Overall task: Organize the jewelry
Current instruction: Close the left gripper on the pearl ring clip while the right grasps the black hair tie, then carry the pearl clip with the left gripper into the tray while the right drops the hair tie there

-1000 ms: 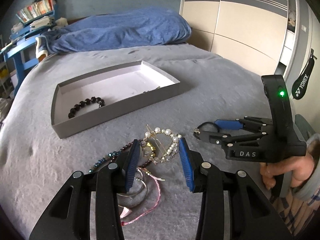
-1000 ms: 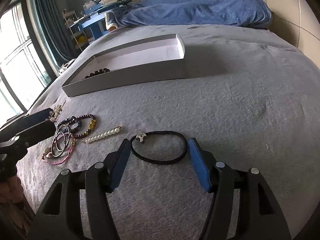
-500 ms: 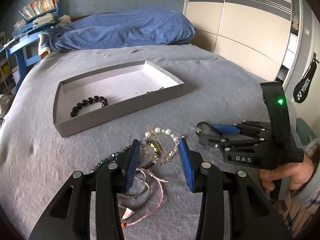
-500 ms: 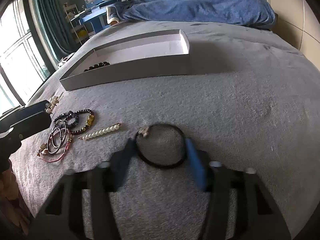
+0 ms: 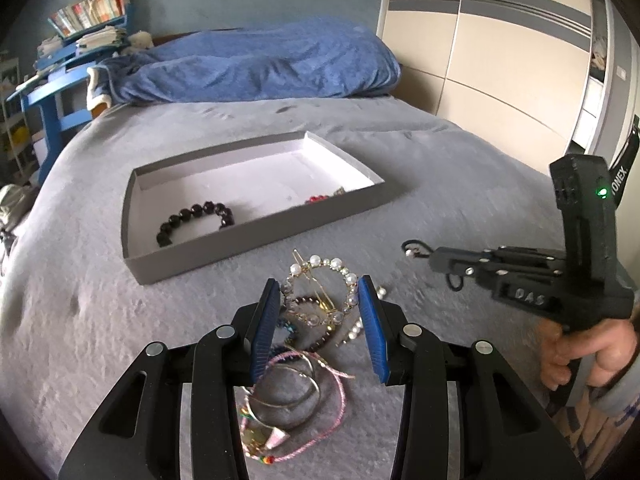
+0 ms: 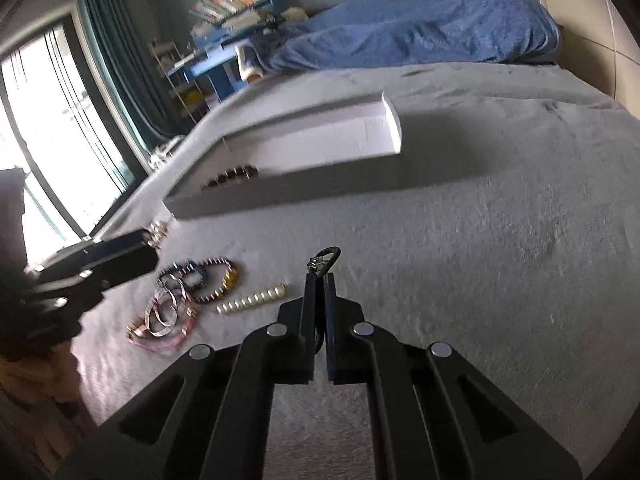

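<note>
The right gripper (image 6: pixel 319 276) has just been closing, and its fingers (image 6: pixel 308 300) are now clamped on a black cord bracelet (image 6: pixel 330 254). The loop with a small metal charm sticks out past the fingertips, toward 12 o'clock in the right wrist view. In the left wrist view the same bracelet (image 5: pixel 416 247) hangs from the fingertips at about 3 o'clock, just above the grey bed (image 5: pixel 80 320).

The left gripper (image 5: pixel 319 296) has its fingers (image 5: pixel 266 320) apart. They touch nothing and stand over a pile of jewelry (image 5: pixel 316 308): a pearl ring clip, bead bracelets, silver bangles and a pink cord. A pearl bar (image 6: pixel 252 302) lies on the bed at 9 o'clock from the right fingers, near the pile.

At 11 o'clock from the pile lies a flat grey box (image 5: pixel 256 236), and inside it a black bead bracelet (image 5: pixel 196 220). A small red piece (image 5: pixel 316 199) lies at its right side.
</note>
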Tool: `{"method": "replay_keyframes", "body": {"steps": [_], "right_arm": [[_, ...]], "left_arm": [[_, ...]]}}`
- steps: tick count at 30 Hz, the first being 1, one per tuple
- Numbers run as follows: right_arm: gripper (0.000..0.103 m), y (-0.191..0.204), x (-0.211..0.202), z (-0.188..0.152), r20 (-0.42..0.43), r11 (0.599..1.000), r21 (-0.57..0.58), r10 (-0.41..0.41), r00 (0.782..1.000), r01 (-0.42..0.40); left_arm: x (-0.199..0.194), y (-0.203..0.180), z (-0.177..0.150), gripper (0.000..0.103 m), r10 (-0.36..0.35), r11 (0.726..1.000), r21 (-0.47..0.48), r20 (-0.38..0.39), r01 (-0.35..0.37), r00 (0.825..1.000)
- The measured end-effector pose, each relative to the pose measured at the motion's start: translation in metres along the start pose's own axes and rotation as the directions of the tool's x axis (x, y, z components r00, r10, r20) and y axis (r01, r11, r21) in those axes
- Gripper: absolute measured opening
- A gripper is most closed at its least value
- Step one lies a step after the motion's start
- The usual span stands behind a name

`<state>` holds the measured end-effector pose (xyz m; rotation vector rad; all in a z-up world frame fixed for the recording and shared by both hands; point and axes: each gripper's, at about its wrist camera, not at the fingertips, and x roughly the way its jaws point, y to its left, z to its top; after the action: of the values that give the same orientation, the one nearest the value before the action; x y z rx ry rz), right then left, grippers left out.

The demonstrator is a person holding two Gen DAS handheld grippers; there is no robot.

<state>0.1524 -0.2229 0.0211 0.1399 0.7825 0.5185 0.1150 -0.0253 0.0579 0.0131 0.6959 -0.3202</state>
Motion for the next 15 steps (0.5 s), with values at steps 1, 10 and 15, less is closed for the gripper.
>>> {"method": "replay_keyframes", "body": {"steps": [1,10,15], "right_arm": [[0.004,0.000,-0.002,0.003,0.009,1.000,0.005,0.005,1.000,-0.005],[0.004,0.003,-0.007,0.030,0.052,1.000,-0.009,0.013,0.999,-0.012],[0.004,0.005,0.001,0.044,0.055,1.000,-0.020,0.017,0.998,-0.016]], "left_arm": [[0.000,0.001,0.002,0.042,0.002,1.000,0.000,0.002,-0.002,1.000],[0.000,0.024,0.024,0.042,0.029,0.999,-0.020,0.035,-0.029,0.999],[0.005,0.029,0.029,0.042,0.034,0.999,-0.018,0.032,-0.033,0.999]]}}
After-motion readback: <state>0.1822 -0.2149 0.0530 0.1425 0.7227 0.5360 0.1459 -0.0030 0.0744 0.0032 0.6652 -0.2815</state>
